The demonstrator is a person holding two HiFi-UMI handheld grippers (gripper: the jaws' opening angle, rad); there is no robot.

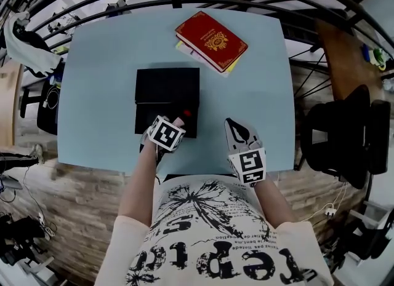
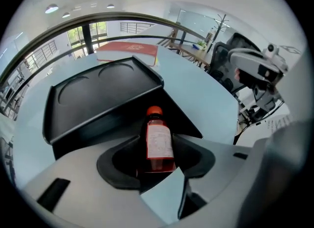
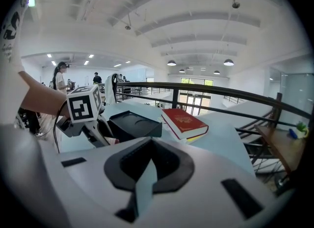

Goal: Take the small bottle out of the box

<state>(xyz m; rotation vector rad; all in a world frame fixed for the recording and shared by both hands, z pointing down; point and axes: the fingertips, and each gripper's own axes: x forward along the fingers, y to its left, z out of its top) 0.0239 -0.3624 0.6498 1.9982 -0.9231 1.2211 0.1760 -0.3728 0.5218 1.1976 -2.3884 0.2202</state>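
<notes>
A black box stands open on the pale blue table (image 1: 98, 82), its lid (image 1: 167, 85) at the back and its base (image 1: 151, 119) toward me. The small bottle (image 2: 158, 141) is red with a red cap and a white label. It stands slanted at the base's right front corner, cap just showing in the head view (image 1: 186, 114). My left gripper (image 2: 158, 162) has its dark pads on both sides of the bottle's lower body. In the head view it (image 1: 178, 122) reaches in from the near edge. My right gripper (image 1: 229, 122) hovers to the right of the box, jaws together and holding nothing.
A red hardcover book (image 1: 211, 40) lies on a yellow-edged one at the table's far right. A black railing curves behind the table. A dark office chair (image 1: 348, 137) stands off the right side. The table's near edge runs under both my grippers.
</notes>
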